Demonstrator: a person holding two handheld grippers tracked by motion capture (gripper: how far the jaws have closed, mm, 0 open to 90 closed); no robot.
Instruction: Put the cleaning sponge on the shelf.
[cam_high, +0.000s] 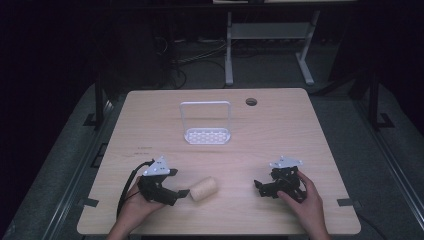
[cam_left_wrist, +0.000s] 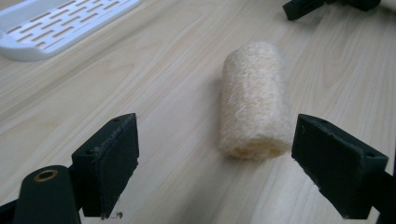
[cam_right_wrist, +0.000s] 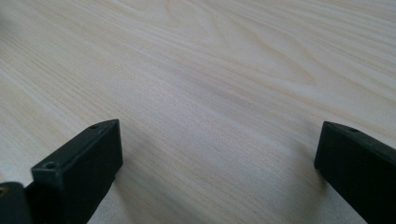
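Left gripper (cam_left_wrist: 215, 163) spread wide near loofah roll (cam_left_wrist: 252, 100), not grabbed yet. Right gripper (cam_right_wrist: 217, 168) spread, nothing inside. White rack (cam_high: 206, 135) far, bare.

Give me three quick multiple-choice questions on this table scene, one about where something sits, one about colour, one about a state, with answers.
1. Where does the pale beige fibrous loofah roll lie?
A. Inside the rack
B. On the table just ahead of the left tongs
C. Beside the right tongs

2. What colour is the perforated plastic rack with the tall loop handle?
A. White
B. Black
C. Red

3. What state are the left tongs in?
A. Shut on the roll
B. Shut empty
C. Open

Answers: 1 B, the high view shows the roll just off their tips; 2 A, rack and handle look white; 3 C, the left gripper view shows jaws apart, not touching the roll.
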